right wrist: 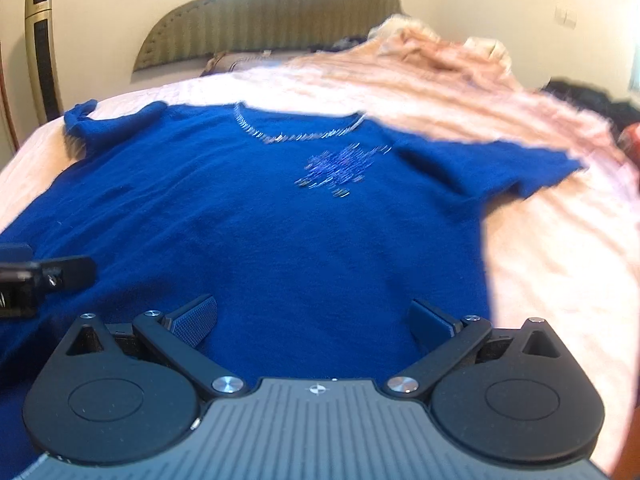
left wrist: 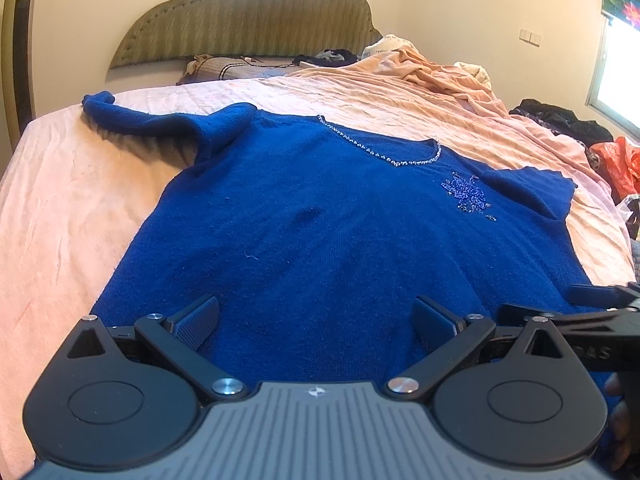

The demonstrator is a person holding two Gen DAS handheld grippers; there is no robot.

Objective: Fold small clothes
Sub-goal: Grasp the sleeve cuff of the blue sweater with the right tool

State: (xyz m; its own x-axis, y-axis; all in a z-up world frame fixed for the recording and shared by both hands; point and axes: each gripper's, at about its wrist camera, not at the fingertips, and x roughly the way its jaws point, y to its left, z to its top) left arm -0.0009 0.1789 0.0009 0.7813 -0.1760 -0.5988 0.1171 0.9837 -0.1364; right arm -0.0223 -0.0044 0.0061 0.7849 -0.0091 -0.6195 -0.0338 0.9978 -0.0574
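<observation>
Hovering wide-apart: left tongs (left wrist: 316, 322), right tongs (right wrist: 314, 322), blue sweater (left wrist: 320, 232).

sweater (left wrist: 320, 216) flat on bed (left wrist: 80, 200), headboard (left wrist: 248, 16) behind

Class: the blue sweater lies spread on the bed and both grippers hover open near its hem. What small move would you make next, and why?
Probably lower the left gripper and the right gripper onto the near hem and close. The blue sweater lies flat, front up, on the pink sheet; both pairs of jaws stand wide apart with nothing between them.
</observation>
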